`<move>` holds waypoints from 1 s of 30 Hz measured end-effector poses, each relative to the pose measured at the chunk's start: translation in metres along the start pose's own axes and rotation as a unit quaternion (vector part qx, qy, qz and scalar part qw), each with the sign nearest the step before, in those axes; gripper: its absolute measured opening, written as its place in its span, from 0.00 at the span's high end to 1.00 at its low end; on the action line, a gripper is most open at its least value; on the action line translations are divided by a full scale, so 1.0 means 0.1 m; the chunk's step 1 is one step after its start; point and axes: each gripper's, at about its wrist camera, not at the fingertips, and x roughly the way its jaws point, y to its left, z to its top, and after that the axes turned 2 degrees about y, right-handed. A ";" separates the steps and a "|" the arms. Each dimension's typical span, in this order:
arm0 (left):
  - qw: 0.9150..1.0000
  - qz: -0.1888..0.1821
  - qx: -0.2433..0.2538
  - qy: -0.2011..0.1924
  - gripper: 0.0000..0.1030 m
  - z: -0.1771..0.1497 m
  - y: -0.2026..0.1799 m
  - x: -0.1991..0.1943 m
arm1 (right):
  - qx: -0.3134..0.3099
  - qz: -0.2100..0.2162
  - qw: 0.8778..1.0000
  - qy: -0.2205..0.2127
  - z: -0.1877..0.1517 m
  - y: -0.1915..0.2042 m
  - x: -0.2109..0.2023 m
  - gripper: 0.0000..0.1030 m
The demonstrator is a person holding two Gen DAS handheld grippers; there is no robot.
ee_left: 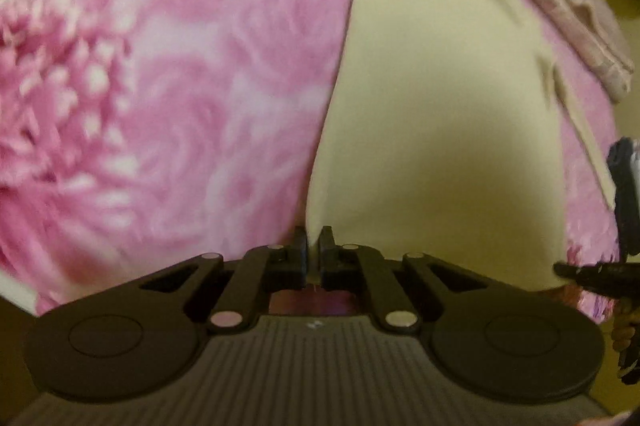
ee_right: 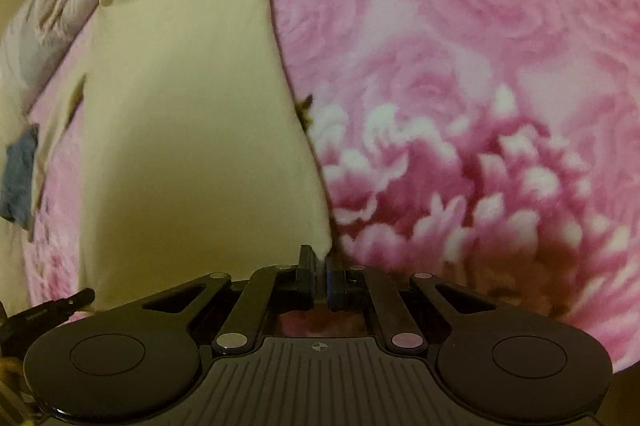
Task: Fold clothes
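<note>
Left gripper (ee_left: 313, 240) and right gripper (ee_right: 320, 258) both clamp near corners of pale cream cloth garment (ee_left: 432, 97); pink floral bedspread (ee_left: 180, 85) underneath, crumpled dusty-pink fabric (ee_left: 576, 21) beyond.

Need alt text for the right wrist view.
The right gripper is shut on the near corner of a pale yellow cloth garment spread on a pink floral bedspread; crumpled pale pink clothing lies at upper left.

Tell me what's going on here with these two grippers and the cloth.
A person is folding a pale yellow garment laid flat on a pink floral bedspread. The left gripper is shut on one near corner, the right gripper on the other. The cloth lies flat, not yet lifted.
</note>
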 end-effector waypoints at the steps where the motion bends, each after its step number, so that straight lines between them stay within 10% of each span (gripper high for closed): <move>1: 1.000 0.004 0.008 0.008 0.94 0.04 -0.03 -0.01 | -0.009 -0.005 1.000 0.007 0.02 0.03 0.00 0.96; 2: 0.999 0.006 0.024 0.023 0.93 0.09 -0.05 -0.02 | -0.022 -0.009 0.999 0.023 0.06 0.06 -0.01 0.92; 4: 0.997 0.013 0.055 0.054 0.89 0.24 -0.07 -0.08 | -0.052 -0.034 0.997 0.054 0.16 0.11 -0.07 0.34; 5: 0.996 0.016 0.064 0.064 0.88 0.35 -0.06 -0.14 | -0.065 -0.050 0.995 0.062 0.22 0.14 -0.11 0.27; 11: 0.998 -0.022 0.046 -0.025 0.69 1.53 -0.04 -0.44 | -0.081 -0.066 0.994 -0.029 1.27 0.23 -0.42 0.26; 21: 0.980 -0.151 0.021 -0.125 0.56 3.99 -0.96 0.26 | -0.080 0.134 0.979 -0.133 3.90 1.30 0.08 0.40; 30: 0.985 -0.143 -0.097 0.024 0.54 4.64 -1.18 1.34 | 0.007 0.166 0.986 0.005 4.59 1.73 1.30 0.43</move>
